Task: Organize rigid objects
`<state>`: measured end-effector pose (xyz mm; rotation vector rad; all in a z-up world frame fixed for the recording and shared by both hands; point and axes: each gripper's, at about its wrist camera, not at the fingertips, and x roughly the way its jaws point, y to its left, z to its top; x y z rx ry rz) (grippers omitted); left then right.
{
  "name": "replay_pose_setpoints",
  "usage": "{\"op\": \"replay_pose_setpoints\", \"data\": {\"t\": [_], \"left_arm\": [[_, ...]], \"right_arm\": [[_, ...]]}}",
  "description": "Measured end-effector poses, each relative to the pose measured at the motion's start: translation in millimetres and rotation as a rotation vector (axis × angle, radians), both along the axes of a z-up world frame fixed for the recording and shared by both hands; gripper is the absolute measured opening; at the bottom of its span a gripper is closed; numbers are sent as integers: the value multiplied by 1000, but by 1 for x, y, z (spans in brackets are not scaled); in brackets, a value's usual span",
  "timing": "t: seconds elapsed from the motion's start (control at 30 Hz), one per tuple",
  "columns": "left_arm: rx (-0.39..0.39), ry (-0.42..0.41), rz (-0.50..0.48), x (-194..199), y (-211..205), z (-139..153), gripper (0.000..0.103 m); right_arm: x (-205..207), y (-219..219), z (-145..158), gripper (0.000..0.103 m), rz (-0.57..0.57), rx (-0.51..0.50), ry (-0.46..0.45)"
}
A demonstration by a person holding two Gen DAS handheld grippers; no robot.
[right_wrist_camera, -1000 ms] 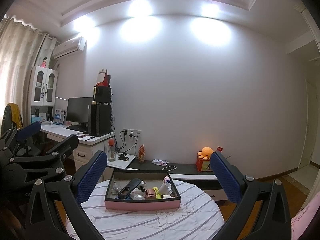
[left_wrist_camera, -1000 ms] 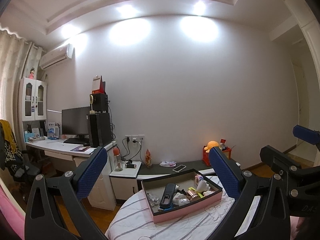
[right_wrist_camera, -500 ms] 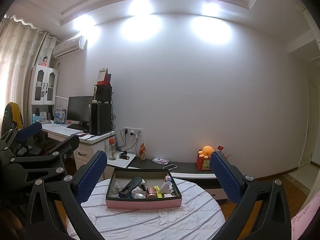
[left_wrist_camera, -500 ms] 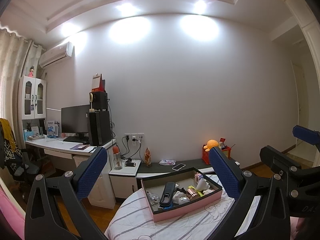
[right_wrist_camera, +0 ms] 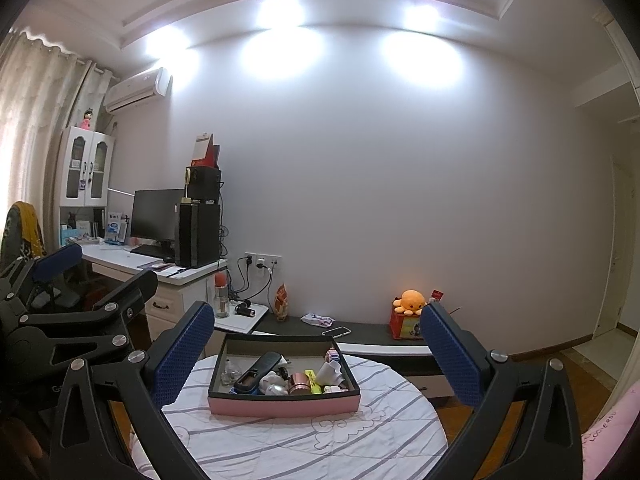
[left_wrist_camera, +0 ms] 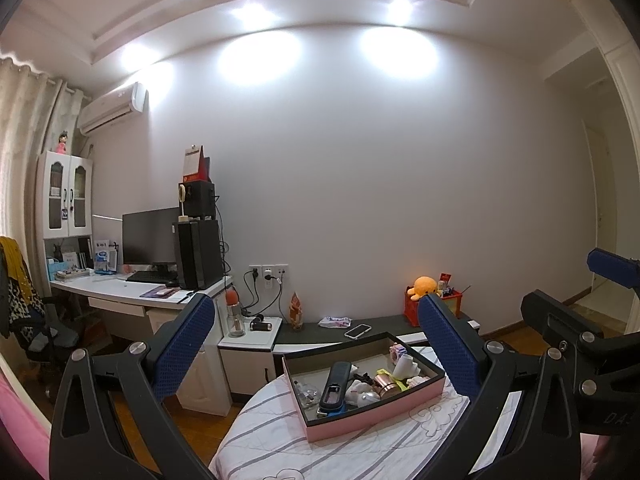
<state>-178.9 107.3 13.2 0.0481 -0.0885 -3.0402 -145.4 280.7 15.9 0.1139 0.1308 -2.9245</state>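
A pink box (left_wrist_camera: 372, 414) (right_wrist_camera: 280, 406) with a dark inside stands on a round table with a striped white cloth (left_wrist_camera: 280, 440) (right_wrist_camera: 304, 440). In the box lie a black remote (left_wrist_camera: 335, 384) (right_wrist_camera: 256, 372), a copper cylinder (left_wrist_camera: 385, 384) (right_wrist_camera: 299, 384), a yellow item (right_wrist_camera: 312, 378) and several small white pieces. My left gripper (left_wrist_camera: 316, 344) is open and empty, held above and short of the box. My right gripper (right_wrist_camera: 316, 350) is open and empty, also short of the box. Each gripper shows at the edge of the other's view.
Behind the table a low dark bench (right_wrist_camera: 360, 338) carries a phone (right_wrist_camera: 337, 332) and an orange plush on a red box (right_wrist_camera: 408, 312). A white desk with a monitor and black speakers (right_wrist_camera: 198, 236) stands at the left. A doorway is at the right.
Both views have tilted slightly, so the box and table sit a little higher in the frames. Both grippers stay open and empty.
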Motion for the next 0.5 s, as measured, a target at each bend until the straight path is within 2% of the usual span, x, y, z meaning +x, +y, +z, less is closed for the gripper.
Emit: {"op": "replay_pose_setpoints", "data": {"t": [0.5], "left_arm": [[-6, 4, 4, 3, 2, -1, 103]], "right_arm": [[-2, 0, 0, 103, -2, 3, 0]]}}
